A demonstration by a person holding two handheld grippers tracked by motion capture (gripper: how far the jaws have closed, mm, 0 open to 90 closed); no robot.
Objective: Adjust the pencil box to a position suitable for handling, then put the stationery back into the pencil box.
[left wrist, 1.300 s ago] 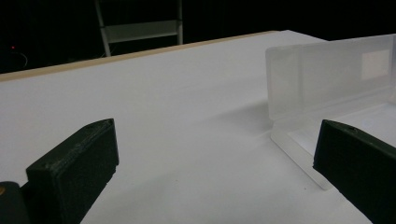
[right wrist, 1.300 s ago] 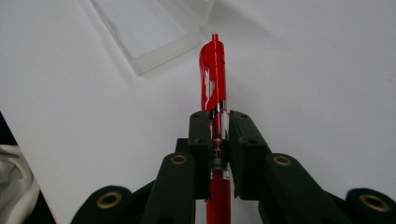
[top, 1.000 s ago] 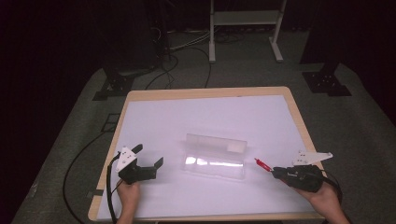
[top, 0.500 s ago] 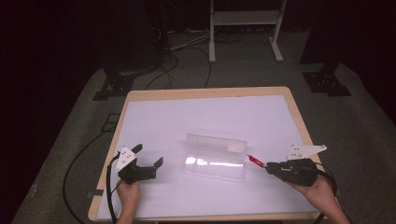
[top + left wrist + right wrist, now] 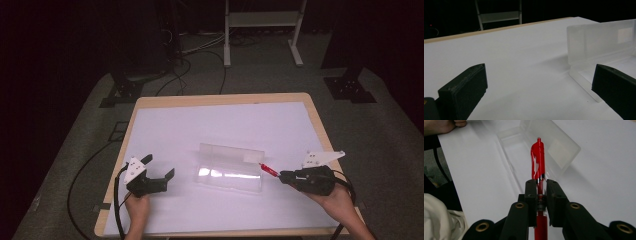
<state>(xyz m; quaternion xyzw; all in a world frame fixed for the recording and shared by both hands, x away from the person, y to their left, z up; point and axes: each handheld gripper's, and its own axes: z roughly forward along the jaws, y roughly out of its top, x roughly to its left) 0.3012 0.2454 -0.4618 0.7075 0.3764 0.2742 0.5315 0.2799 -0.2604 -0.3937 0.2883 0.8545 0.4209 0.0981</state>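
Right gripper (image 5: pixel 539 185), jaws clamped flat on the barrel of a red pen (image 5: pixel 538 162), pads meeting it about mid-length; seen also in the high view at the near right of the table, right gripper (image 5: pixel 282 176) with the red pen (image 5: pixel 268 170) projecting from its tips. Pen: slender, rigid plastic, judged very light; glossy barrel likely slippery, so a hold across the barrel near the middle, as now, suits it better than one at either end, where it could pivot. Long axis runs in line with the jaws; clip end leads, pointing toward the clear plastic case (image 5: pixel 230 167), its tip just beside the case's right end and seemingly over its edge, clear of the tabletop. Case: transparent, thin-walled, lid standing open and upright along the far side, tray empty; long axis lies across the table, roughly in line with the pen; judged light and apt to slide if nudged. Left gripper (image 5: pixel 159 174), jaws standing wide apart with nothing between them, rests near the case's left end; the case's left end (image 5: pixel 599 50) shows past its right jaw. White table cover (image 5: pixel 220 125) beneath all.
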